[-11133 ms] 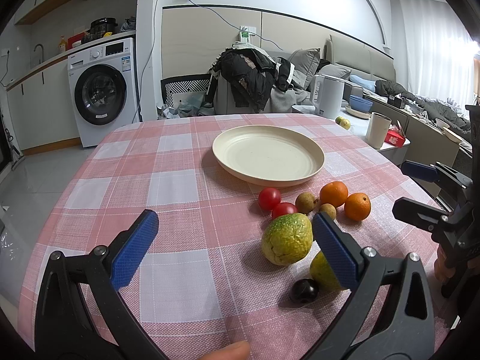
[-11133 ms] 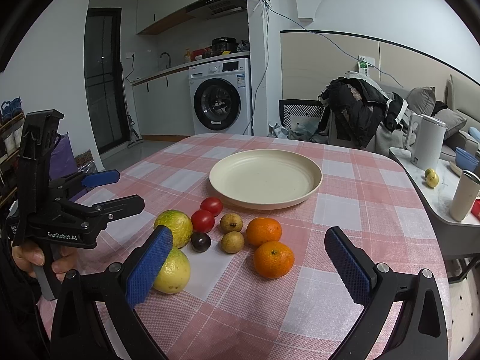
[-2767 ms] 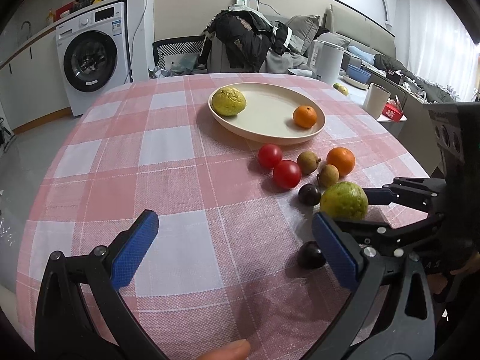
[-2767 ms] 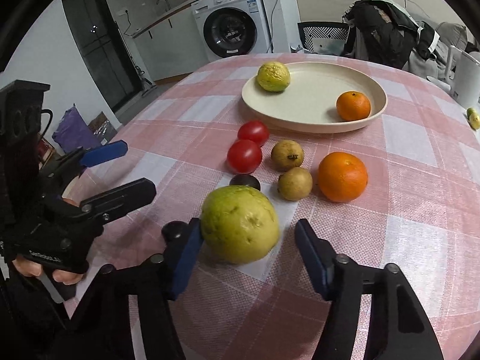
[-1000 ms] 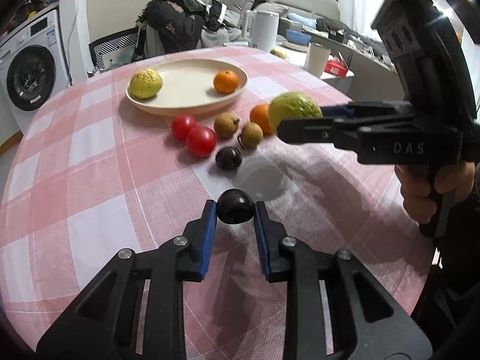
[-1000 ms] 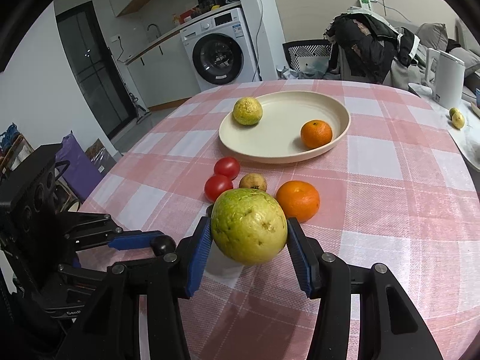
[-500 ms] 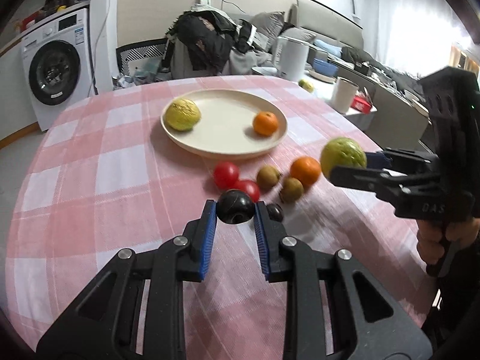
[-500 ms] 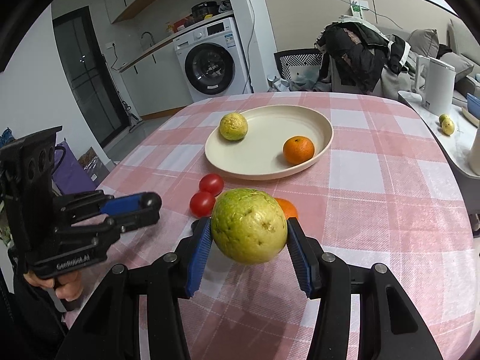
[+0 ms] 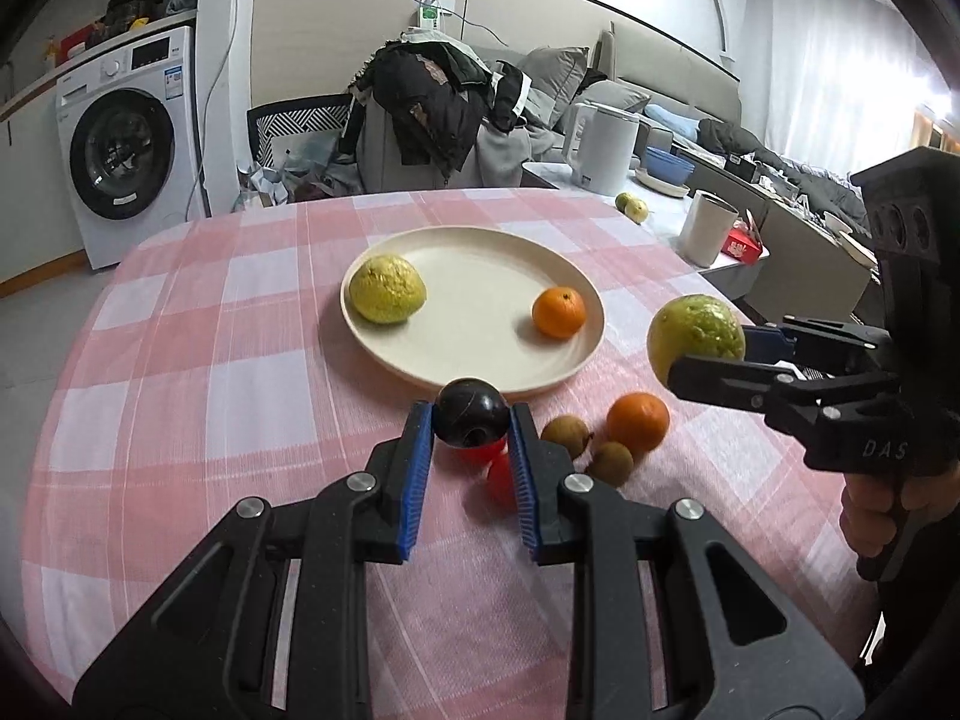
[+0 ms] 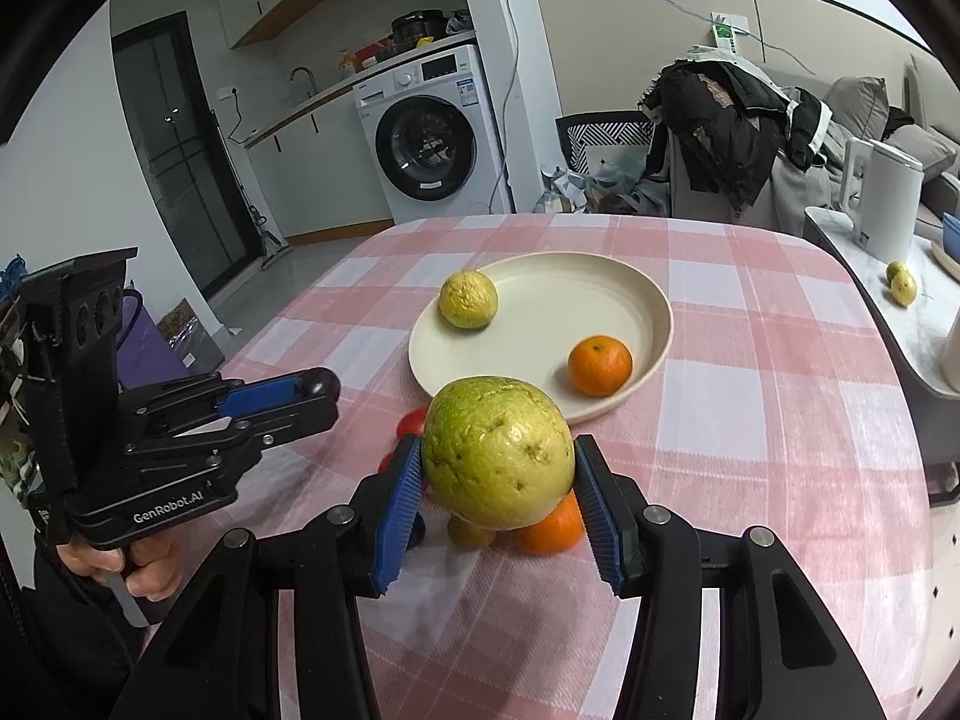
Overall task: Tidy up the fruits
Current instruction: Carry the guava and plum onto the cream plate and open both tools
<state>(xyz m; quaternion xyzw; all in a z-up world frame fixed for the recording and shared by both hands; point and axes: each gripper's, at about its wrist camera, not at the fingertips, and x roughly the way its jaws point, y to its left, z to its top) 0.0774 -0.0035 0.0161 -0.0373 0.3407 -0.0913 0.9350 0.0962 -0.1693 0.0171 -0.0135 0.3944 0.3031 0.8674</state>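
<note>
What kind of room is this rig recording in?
Likely a small flat's open kitchen-living room: a washing machine under a counter with a tap, a sofa piled with clothes, and a dining table in a pink checked cloth.

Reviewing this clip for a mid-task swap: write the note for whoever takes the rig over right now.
Left gripper: jaws shut on the dark round fruit, in the air.
Right gripper: jaws shut on the big green fruit, also lifted.
Done: yellow-green fruit and small orange on the plate.
Left: plate both held fruits, then the orange, two brown fruits and the tomatoes on the tablecloth.
</note>
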